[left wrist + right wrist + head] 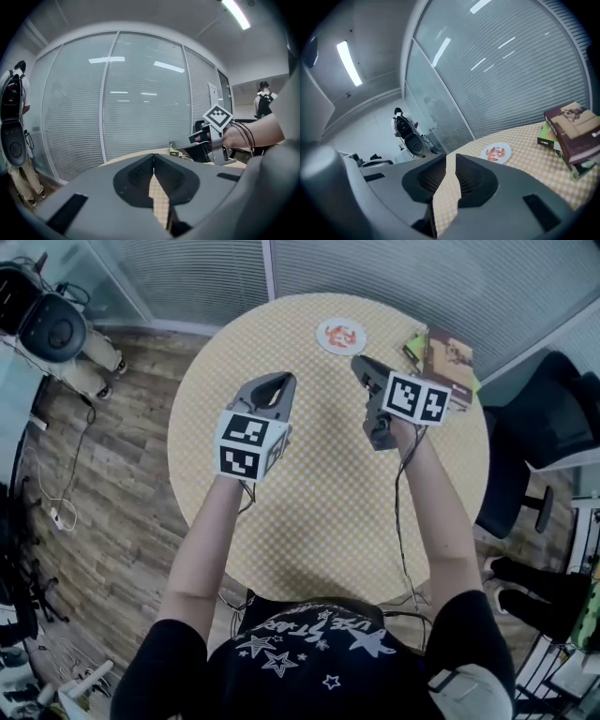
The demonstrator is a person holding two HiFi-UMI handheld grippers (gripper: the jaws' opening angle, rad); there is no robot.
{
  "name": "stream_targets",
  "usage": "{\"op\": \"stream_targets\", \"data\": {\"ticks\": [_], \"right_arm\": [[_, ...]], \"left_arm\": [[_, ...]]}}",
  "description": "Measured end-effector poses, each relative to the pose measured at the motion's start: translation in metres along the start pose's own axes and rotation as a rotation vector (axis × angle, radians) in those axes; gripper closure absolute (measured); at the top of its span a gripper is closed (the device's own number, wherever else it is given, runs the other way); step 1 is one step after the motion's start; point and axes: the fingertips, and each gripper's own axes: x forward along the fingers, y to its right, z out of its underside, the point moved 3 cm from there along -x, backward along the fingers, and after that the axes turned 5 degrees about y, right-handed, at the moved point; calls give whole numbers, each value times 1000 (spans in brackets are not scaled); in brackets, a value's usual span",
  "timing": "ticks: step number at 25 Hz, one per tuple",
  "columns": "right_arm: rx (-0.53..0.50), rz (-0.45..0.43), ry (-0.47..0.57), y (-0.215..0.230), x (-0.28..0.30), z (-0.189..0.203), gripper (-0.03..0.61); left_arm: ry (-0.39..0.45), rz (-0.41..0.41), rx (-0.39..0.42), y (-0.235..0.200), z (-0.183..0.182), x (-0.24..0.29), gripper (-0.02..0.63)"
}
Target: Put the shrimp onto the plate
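Observation:
A white plate (341, 336) with red shrimp (343, 334) on it sits at the far side of the round table (328, 512), which has a yellow checked cloth. My left gripper (284, 381) hovers over the table left of the plate, shut with nothing in it; its tips touch in the left gripper view (153, 158). My right gripper (360, 362) is just near and right of the plate, its jaws a narrow gap apart and empty (451, 159). The right gripper view shows the plate (497, 153) and shrimp (496, 152) ahead, a little to the right.
A stack of books (448, 362) lies at the table's far right edge, right of the plate (574, 136). A dark office chair (534, 427) stands to the right of the table. Glass walls with blinds ring the far side. People with backpacks (14, 93) stand beyond.

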Motion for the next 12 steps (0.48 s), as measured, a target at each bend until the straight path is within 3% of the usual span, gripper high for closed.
{"op": "stream_targets", "data": {"ticks": [6, 12], "right_arm": [[-79, -88, 11, -45, -74, 11, 508], [33, -243, 72, -67, -132, 15, 516]], "left_arm": [[60, -13, 48, 48, -29, -50, 604], [111, -69, 19, 97, -48, -80, 604]]}}
